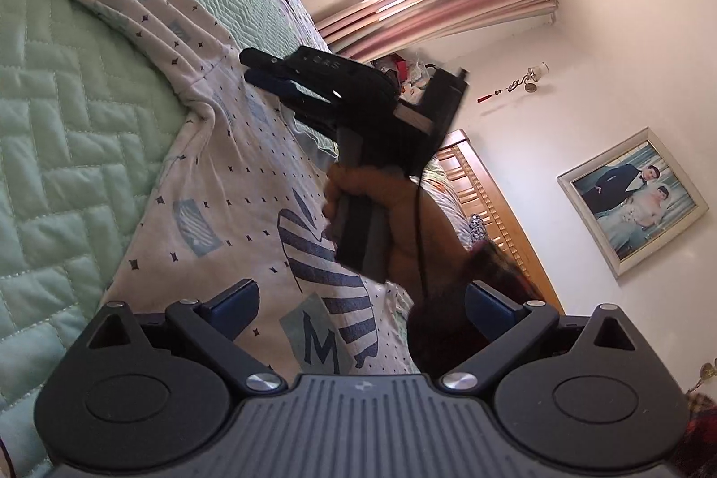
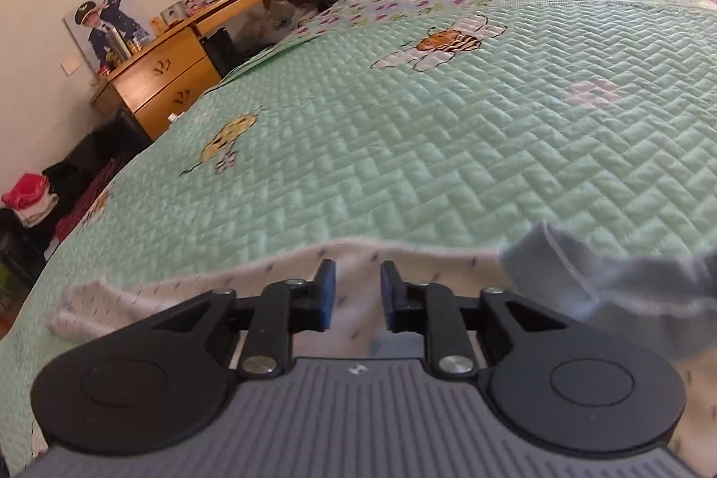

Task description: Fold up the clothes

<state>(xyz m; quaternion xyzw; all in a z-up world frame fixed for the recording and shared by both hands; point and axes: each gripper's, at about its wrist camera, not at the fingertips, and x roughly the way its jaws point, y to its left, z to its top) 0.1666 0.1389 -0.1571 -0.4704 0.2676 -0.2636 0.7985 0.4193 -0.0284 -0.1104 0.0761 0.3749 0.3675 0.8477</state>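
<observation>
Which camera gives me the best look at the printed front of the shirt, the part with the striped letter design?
The left wrist view. There the white shirt lies spread across the green quilt, with the striped print and the letter M patch in plain sight. The right wrist view shows only a blurred white edge of the shirt between the right tool's pads.

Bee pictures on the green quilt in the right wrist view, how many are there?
2. One bee picture is toward the quilt's far side, right of centre; the other bee picture is nearer the left edge. More may be hidden off frame.
</observation>
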